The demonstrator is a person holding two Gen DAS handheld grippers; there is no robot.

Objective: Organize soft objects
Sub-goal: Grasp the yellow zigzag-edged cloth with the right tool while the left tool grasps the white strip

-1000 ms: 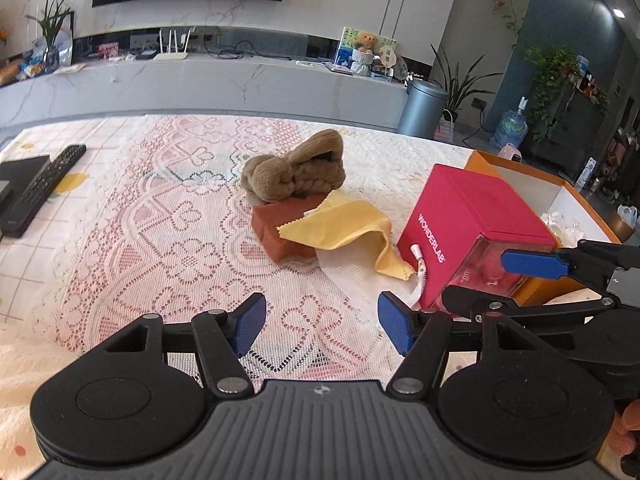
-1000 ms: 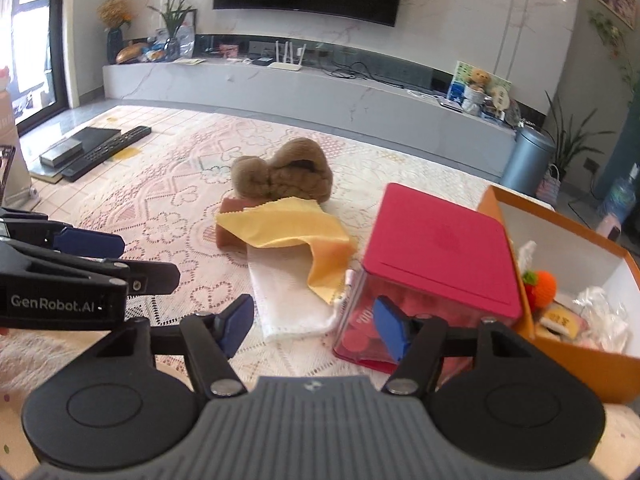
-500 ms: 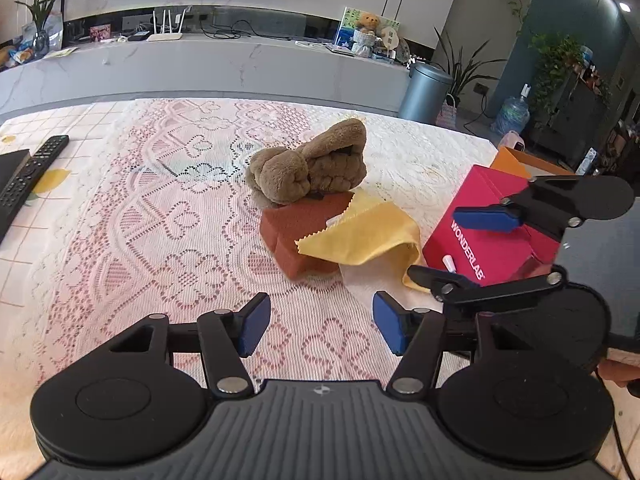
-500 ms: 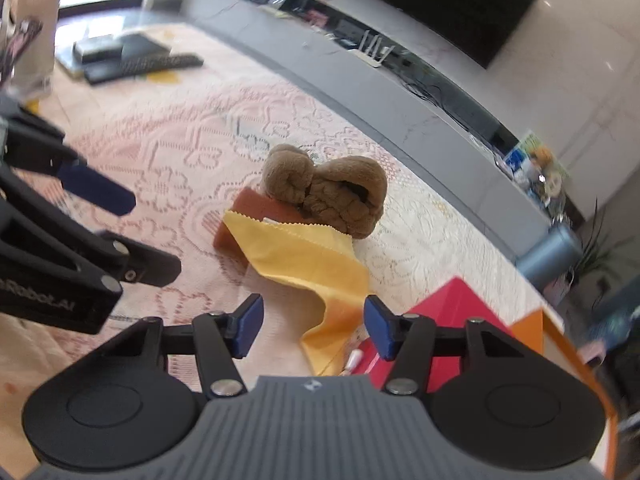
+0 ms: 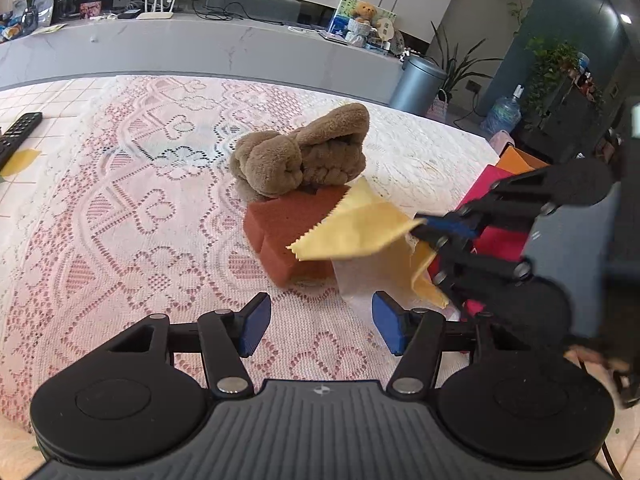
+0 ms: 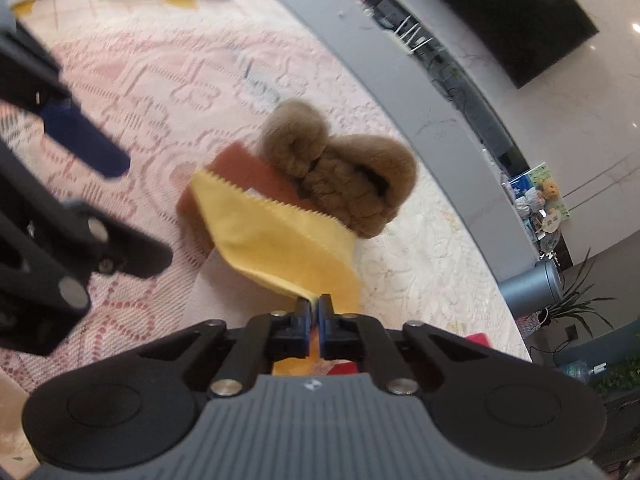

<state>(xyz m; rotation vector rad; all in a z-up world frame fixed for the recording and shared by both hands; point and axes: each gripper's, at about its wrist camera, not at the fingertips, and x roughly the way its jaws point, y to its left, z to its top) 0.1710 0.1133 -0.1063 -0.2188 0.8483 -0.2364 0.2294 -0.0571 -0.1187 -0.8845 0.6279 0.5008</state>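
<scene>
A yellow cloth (image 5: 360,226) (image 6: 276,236) with zigzag edges lies over a rust-red sponge block (image 5: 290,220) (image 6: 236,168) and a white cloth (image 5: 366,280). Behind them rests a brown plush headband (image 5: 304,152) (image 6: 344,176). My right gripper (image 6: 315,308) is shut on the near corner of the yellow cloth and lifts that edge; in the left wrist view it comes in from the right (image 5: 430,232). My left gripper (image 5: 316,322) stands open over the lace cover, short of the sponge, with nothing between its fingers.
A pink lace cover (image 5: 120,216) spreads over the surface. A red box (image 5: 496,236) and an orange box (image 5: 520,160) stand at the right, partly hidden by the right gripper. A remote control (image 5: 18,132) lies far left. A grey bin (image 5: 418,86) stands beyond.
The right gripper rolled, came in close and shut on the yellow cloth's corner, raising it. The left gripper advanced toward the pile and stayed open.
</scene>
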